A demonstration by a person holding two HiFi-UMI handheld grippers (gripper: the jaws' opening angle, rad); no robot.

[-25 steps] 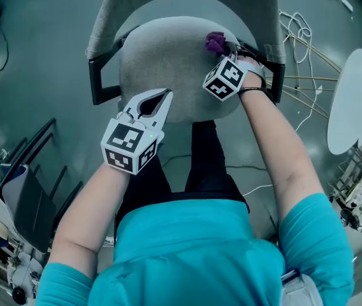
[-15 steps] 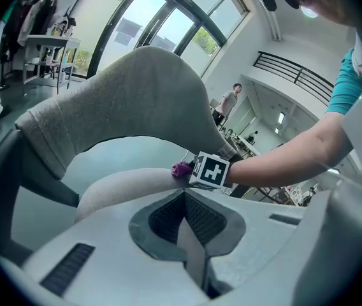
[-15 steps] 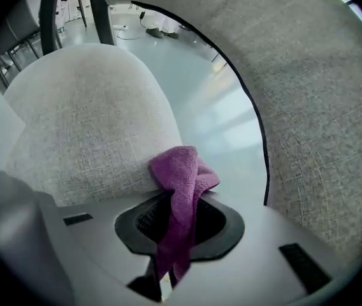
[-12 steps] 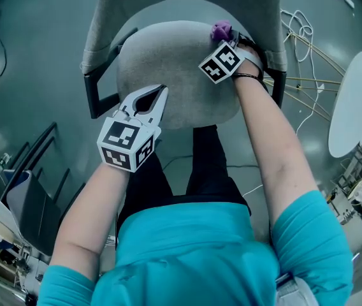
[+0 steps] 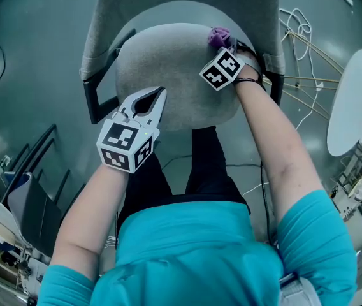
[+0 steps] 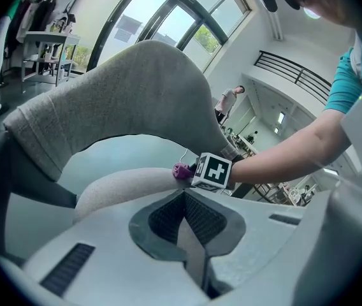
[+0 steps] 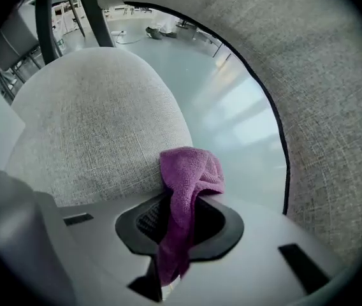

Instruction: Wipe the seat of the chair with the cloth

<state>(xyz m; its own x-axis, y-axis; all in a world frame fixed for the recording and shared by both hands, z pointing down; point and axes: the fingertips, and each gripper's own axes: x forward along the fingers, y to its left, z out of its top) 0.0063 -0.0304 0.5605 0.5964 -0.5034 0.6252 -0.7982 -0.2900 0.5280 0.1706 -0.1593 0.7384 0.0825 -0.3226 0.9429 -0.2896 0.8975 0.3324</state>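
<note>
So your right gripper point(image 5: 227, 48) clamped the cloth point(image 5: 217, 37) at 2 o'clock on the seat point(image 5: 168, 69), left gripper point(image 5: 159, 97) clenched empty.

Purple cloth point(image 7: 184, 190); speckled light-grey woven seat point(image 5: 168, 69); black armrests point(image 5: 94, 101); white left gripper point(image 5: 160, 93) and right gripper point(image 5: 225, 50), black-and-white square markers point(image 5: 127, 142) on both; teal shirt point(image 5: 194, 247); grey-green floor point(image 5: 28, 56).

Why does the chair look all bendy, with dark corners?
Left gripper view: a wide lens curves the chair, and the windows glare bright. Right gripper view: same curving, dark corners, pale shine on the floor, cloth sharp. Head view: even, soft light.
</note>
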